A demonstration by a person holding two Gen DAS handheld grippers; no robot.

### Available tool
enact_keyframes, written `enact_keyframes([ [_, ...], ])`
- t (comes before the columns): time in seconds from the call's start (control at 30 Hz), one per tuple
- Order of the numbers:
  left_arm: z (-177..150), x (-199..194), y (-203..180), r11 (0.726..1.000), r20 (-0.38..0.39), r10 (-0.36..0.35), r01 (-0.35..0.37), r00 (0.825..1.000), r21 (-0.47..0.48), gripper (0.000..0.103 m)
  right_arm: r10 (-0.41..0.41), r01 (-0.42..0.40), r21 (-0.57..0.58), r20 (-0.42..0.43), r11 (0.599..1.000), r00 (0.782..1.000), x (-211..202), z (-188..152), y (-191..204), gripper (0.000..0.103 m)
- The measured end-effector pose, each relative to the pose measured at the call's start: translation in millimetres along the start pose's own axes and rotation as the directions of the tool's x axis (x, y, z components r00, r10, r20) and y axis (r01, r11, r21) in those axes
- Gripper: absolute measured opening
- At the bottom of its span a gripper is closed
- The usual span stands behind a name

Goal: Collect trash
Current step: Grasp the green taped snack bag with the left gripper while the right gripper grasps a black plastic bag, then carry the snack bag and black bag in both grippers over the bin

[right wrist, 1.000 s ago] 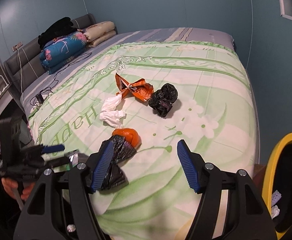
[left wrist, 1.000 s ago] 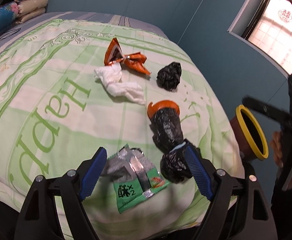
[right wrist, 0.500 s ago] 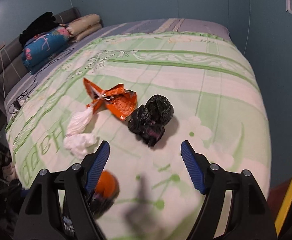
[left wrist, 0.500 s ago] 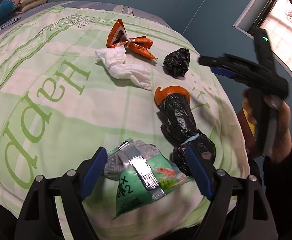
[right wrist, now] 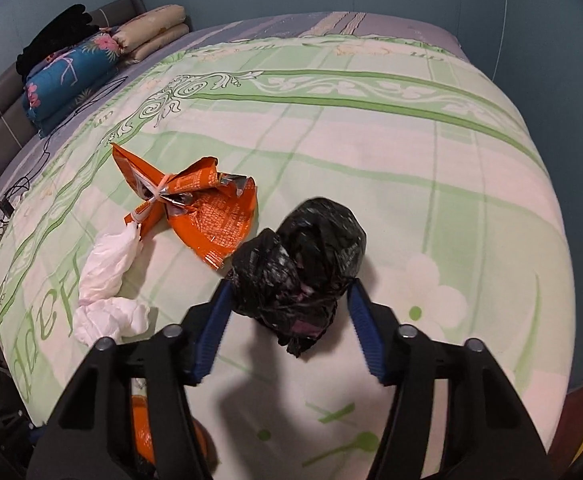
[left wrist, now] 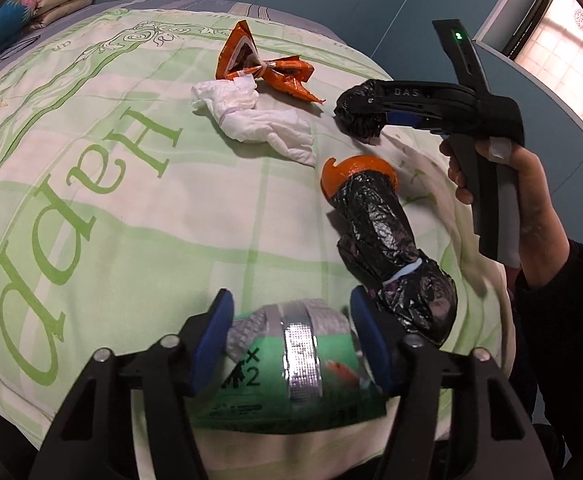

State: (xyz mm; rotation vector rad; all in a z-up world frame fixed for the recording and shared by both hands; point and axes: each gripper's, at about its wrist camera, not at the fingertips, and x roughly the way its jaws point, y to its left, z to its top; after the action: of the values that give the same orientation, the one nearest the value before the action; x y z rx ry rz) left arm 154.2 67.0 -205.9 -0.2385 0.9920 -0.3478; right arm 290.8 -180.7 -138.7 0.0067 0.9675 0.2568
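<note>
Looking down the left gripper [left wrist: 291, 344], we see its blue pads [left wrist: 211, 340] closing in on a green snack packet [left wrist: 291, 376] at the bottom centre of the frame; the jaws have just been narrowing and both pads now press its crumpled silver top. Just right of it, touching the right pad, lies a long black bag bundle [left wrist: 387, 248] with an orange cap [left wrist: 355, 168] at its far end. Above, in the upper middle, a white tissue wad [left wrist: 251, 120] lies against an orange foil wrapper [left wrist: 267, 68] on the green bedspread [left wrist: 111, 220].

At the upper right a hand [left wrist: 527, 184] holds the right gripper [right wrist: 289, 320] over a black bag ball [right wrist: 303, 264]. In its own view, the jaws have just been closing and now pinch that ball at lower centre, both pads against its sides. The orange wrapper and tissue lie close to the left, clear of the pads. Pillows [right wrist: 91, 56] sit at the upper left.
</note>
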Motion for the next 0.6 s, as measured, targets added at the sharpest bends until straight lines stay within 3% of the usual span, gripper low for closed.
enact_keyframes([
  [0.23,-2,-1,-2,1.0,-0.004,0.025,-0.025,1.0,0.013,0.042,-0.003,0.002,0.028,0.007,1.0,1.0,3,-2,-3,0.031],
  [0.37,-3,-5,-5,1.0,0.001,0.018,-0.018,1.0,0.022,0.038,-0.02,0.02,0.009,0.04,1.0,0.999,-11,-6,1,0.029],
  [0.6,-4,-22,-6,1.0,0.027,-0.012,0.012,1.0,0.002,0.036,0.114,-0.114,-0.001,0.083,0.993,0.99,-52,-10,16,0.029],
])
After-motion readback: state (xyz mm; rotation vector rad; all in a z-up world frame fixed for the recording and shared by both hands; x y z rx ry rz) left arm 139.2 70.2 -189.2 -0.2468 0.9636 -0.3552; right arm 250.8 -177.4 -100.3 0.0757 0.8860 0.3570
